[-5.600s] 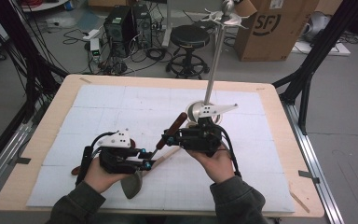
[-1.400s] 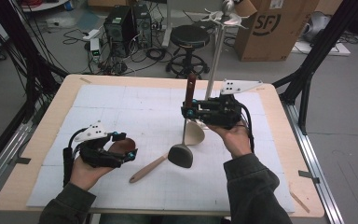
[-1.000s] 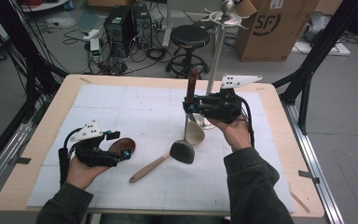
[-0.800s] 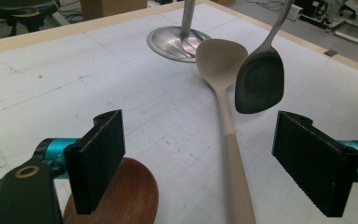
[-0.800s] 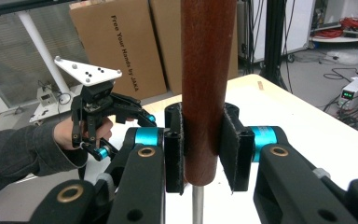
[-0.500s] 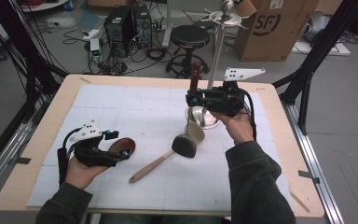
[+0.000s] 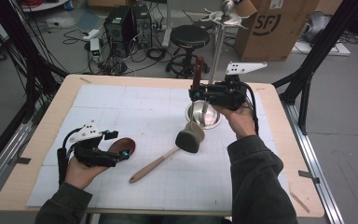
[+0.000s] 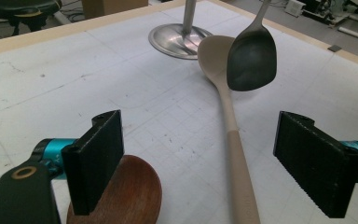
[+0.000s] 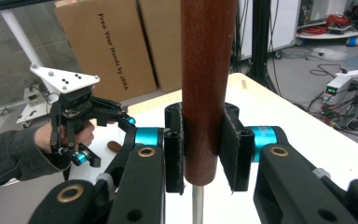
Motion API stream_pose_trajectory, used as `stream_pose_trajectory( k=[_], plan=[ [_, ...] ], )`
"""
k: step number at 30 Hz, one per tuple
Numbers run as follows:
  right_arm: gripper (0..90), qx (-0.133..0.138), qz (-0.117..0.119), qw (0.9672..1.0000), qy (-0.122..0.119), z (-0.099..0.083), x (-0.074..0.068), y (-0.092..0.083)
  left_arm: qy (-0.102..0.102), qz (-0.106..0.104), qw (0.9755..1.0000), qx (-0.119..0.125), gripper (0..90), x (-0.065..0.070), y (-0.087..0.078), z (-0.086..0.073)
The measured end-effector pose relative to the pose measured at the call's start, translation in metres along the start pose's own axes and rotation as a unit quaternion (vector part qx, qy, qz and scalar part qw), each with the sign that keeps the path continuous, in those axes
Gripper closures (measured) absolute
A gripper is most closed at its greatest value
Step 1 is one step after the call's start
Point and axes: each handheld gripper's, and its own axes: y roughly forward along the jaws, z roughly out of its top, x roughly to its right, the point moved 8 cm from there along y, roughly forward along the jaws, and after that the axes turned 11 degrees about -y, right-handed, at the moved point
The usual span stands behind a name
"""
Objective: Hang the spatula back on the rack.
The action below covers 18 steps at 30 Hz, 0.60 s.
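- The table [image 7: 65, 100] bears a steel stand [image 7: 205, 112] at one o'clock.
- The right gripper [image 7: 199, 93] clenches the upright spatula [image 7: 187, 140] by its brown handle, above the stand's base.
- The left gripper [image 7: 123, 151], at eight o'clock, gapes empty beside a wooden spoon [image 7: 154, 163].

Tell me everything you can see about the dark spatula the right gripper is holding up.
The spatula has a reddish-brown wooden handle, a thin metal shaft and a dark grey, matte blade that looks like silicone or nylon. It hangs nearly upright, blade down, clear of the white mat. The right gripper clamps its handle between both black pads. In the high view the blade shows in front of the beige spoon lying on the mat, near the stand's steel base; whether they touch I cannot tell.
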Motion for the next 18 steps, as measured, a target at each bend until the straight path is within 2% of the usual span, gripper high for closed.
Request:
stream_pose_trajectory(
  k=[8, 18],
  plan=[
    [73.5, -0.002, -0.01, 0.9999, 0.003, 0.001, 0.008, -0.003, 0.002, 0.0, 1.0, -0.003, 16.4, 0.001, 0.0, -0.001],
    [73.5, -0.001, -0.025, 0.9997, 0.001, 0.018, 0.025, -0.012, 0.005, 0.002, 1.0, -0.008, 15.6, 0.001, 0.002, -0.003]
  ],
)
